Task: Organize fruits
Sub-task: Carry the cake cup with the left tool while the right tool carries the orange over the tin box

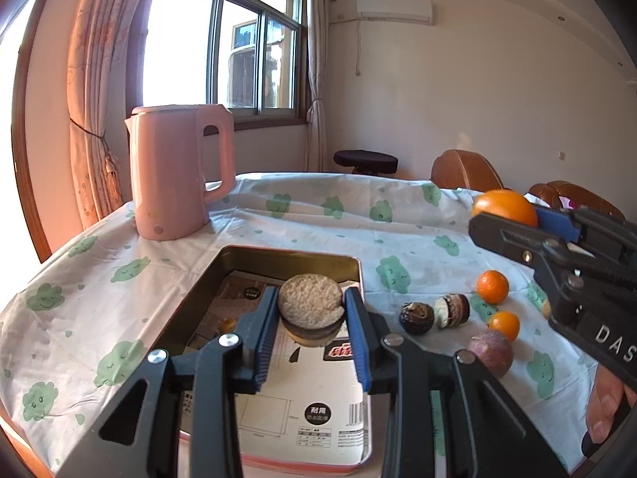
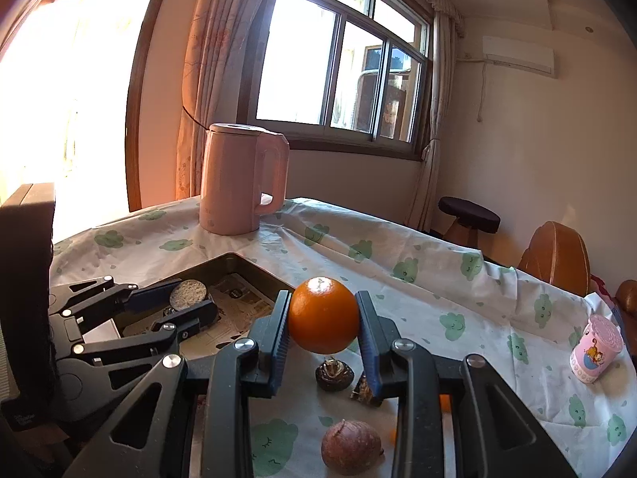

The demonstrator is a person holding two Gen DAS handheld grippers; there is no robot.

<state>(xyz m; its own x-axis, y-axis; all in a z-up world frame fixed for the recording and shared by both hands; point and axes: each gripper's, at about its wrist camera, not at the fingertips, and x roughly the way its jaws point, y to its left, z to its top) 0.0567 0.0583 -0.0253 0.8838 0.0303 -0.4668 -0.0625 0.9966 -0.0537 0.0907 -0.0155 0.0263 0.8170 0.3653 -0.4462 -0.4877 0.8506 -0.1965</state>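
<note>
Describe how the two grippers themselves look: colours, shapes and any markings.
Both grippers, left and right, are black angular linkages with triangular cut-outs and silver pivot screws. Their fingers carry ribbed blue pads. The right one's body shows white letters "DAS". No cables are visible.

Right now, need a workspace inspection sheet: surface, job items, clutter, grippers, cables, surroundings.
Surface: table under a white cloth with green cloud print, wrinkled.
Job's things: metal tray lined with printed paper; large orange; two small oranges, a purple round fruit and two dark halved fruits on the cloth right of the tray.
Clutter: pink kettle; pink cup.
Grippers: left gripper shut on a halved fruit above the tray; right gripper shut on the large orange, clear of the cloth.
Cables: nothing seen on the table.
Surroundings: window, curtains, stool, brown chairs.
</note>
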